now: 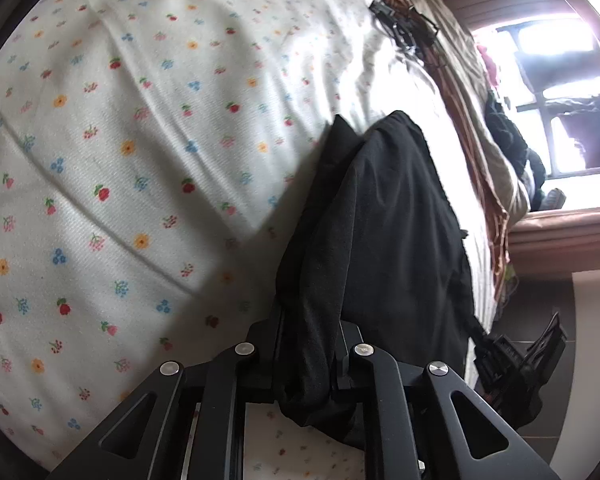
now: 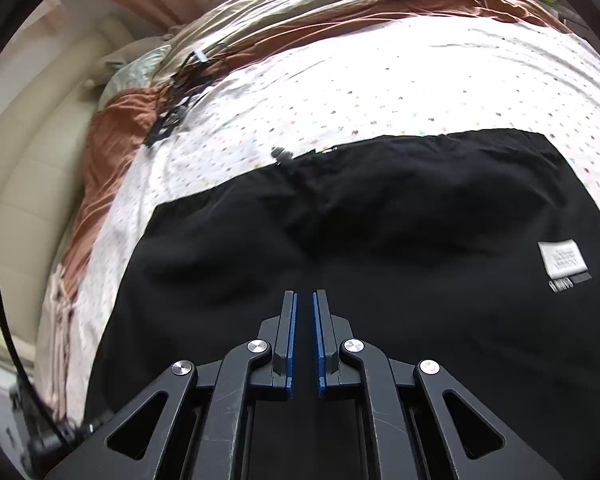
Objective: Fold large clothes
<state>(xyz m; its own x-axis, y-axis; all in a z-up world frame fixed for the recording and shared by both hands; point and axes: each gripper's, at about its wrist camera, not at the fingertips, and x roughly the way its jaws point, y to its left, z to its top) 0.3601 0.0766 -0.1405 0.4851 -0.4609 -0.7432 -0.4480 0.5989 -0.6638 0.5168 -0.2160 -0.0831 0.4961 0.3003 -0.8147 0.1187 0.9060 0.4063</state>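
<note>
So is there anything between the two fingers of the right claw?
No. In the right wrist view the right claw is nearly shut with an empty gap, above the black garment.

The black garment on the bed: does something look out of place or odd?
Its white label lies exposed on the black garment, so this may be the inner side. Black hangers lie loose on the flowered sheet. Nothing looks damaged.

The left gripper's fingertips (image 1: 306, 344) are buried in a bunched fold of the black garment (image 1: 384, 216). The garment's white label (image 2: 563, 259) carries print too blurred to read, and its lower part runs off the frame.
</note>
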